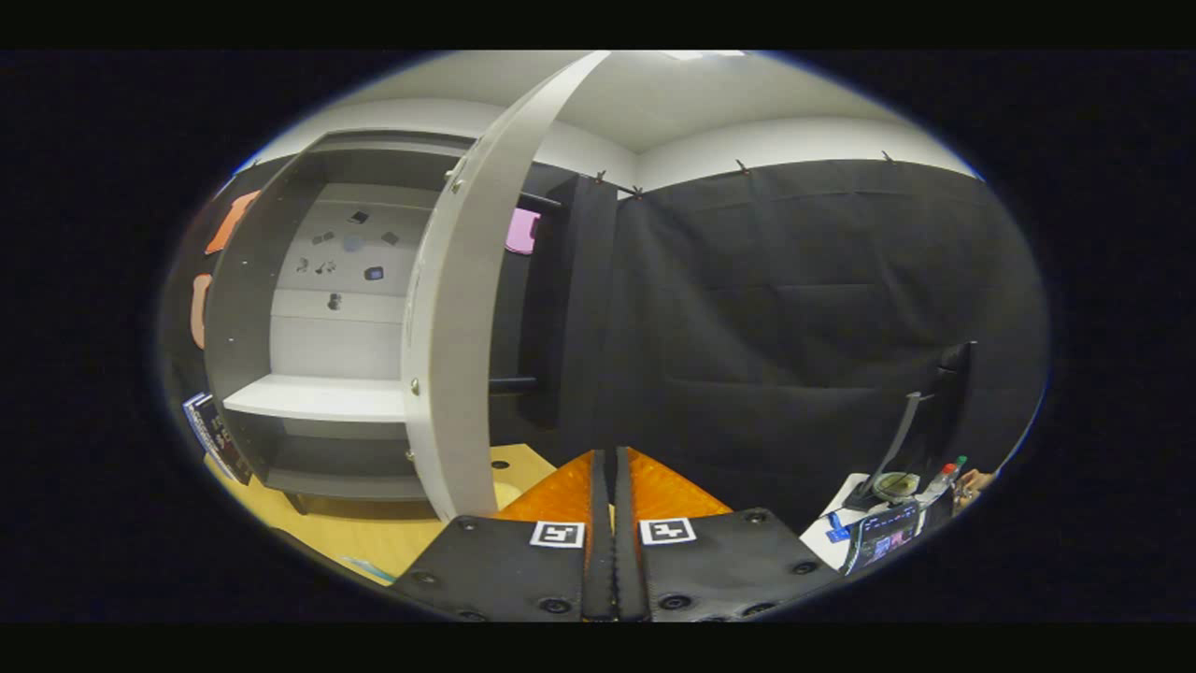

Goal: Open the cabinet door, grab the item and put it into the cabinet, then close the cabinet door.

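The cabinet (318,308) stands on the far left of the wooden bench (374,537), and its door (467,308) is swung wide open, seen nearly edge-on as a pale curved slab that runs from high overhead down to the bench just left of the fingers. Inside, a white shelf (318,397) crosses the lower part of the cabinet, and several small dark objects (341,257) dot the pale back panel above it; what they are is too small to tell. A dark box with printed sides (213,435) leans beside the cabinet's left wall. Behind the door's right edge, black cloth hangs as the booth wall (794,327), stretching across the whole right half of the scene. At the far right, a white surface (827,533) carries a device with a lit screen (888,537), a bottle with a red cap (939,481) and a dark stand (902,439). The gripper (615,467) points past the door's edge toward the black cloth, with its jaws pressed together, the two fingers meeting along a thin seam and nothing between them. The open door is the closest thing to the jaws, near and to their left, with its lower end reaching the bench just beside the left finger; the cabinet's interior lies farther left, beyond the door.
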The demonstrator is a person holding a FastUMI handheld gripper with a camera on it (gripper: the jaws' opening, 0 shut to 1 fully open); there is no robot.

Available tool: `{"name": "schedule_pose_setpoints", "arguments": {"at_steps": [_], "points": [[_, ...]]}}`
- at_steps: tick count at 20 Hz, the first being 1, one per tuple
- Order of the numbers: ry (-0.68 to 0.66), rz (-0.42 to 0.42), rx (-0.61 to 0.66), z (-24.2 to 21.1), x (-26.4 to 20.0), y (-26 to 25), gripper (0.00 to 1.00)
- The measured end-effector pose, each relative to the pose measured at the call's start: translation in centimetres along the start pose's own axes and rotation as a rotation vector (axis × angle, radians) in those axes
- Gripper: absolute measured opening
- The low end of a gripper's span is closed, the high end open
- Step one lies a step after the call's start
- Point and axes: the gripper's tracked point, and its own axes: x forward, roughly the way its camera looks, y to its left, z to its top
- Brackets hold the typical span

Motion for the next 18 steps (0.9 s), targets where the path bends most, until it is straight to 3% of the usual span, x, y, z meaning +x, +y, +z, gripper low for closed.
{"name": "schedule_pose_setpoints", "arguments": {"at_steps": [7, 13, 18], "points": [[0.001, 0.015, -0.001, -0.9, 1.5, -1.9, 0.09], [0.012, -0.089, 0.109, -4.2, -2.2, -5.0, 0.09], [-0.055, -0.196, 0.032, -2.6, -7.9, -4.4, 0.09]]}}
